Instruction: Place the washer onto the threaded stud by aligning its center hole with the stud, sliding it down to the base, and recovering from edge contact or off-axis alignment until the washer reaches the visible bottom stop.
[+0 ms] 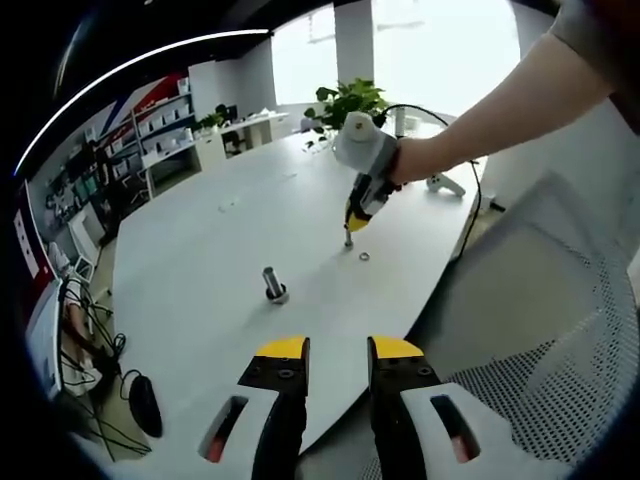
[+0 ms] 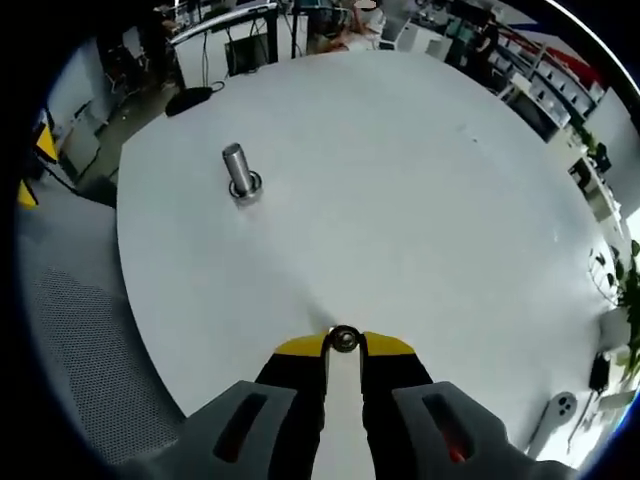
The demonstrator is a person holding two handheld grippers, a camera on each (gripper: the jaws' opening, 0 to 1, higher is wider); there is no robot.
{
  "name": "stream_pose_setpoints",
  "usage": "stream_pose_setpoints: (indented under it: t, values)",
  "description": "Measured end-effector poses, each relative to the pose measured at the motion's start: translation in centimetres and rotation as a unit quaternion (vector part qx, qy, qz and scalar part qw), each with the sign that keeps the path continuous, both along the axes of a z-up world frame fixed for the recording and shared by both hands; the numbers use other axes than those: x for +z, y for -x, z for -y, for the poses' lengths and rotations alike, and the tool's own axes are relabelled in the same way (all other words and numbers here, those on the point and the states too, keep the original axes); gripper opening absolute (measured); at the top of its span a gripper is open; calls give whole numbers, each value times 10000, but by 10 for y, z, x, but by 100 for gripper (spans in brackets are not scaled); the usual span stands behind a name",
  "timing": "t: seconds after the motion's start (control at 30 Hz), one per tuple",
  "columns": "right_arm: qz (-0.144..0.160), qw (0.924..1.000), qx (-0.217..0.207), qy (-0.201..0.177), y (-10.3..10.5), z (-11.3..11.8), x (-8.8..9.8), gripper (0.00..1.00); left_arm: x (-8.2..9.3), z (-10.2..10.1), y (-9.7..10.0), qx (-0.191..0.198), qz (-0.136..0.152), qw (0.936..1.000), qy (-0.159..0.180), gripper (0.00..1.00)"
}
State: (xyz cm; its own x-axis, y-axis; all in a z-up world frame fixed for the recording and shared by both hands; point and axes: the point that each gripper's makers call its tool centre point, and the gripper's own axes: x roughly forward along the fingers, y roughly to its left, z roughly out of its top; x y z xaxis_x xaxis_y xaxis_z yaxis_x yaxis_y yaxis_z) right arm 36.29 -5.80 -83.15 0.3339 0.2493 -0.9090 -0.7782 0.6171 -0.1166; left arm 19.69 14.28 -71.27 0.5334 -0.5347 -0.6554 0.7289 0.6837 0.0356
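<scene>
Currently right gripper (image 2: 344, 342) pinches washer (image 2: 345, 339); left gripper (image 1: 337, 350) narrow, holding nothing; threaded stud (image 2: 238, 172) upright on table (image 2: 400, 180).

White round table (image 1: 200, 250) bare over most of surface. Potted plant (image 1: 347, 101) at far edge. White shelving (image 1: 160, 125) along wall beyond table. Black cables and mouse-shaped object (image 1: 145, 403) on floor near table edge. Mesh chair back (image 1: 520, 385) close beside table

The desk (image 2: 420, 180) looks smooth, matt white. The stud (image 2: 238, 170) and washer (image 2: 345, 339) are shiny grey metal. The chair (image 1: 520, 390) has perforated mesh cloth.
</scene>
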Motion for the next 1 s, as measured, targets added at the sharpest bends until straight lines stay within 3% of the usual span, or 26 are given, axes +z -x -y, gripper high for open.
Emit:
stream_pose_setpoints:
  t: [0.37,0.7,1.0]
  values:
    - [-199,9998,-91,30,-2,0,-17,14,-2,-2,-1,60,-31,10000,-31,21]
    - [-324,9994,-82,104,13,-8,-20,14,-3,-4,-2,111,-47,9999,-54,21]
    - [-374,9992,-138,76,12,-8,-21,14,-3,-5,-2,138,-53,9999,-79,21]
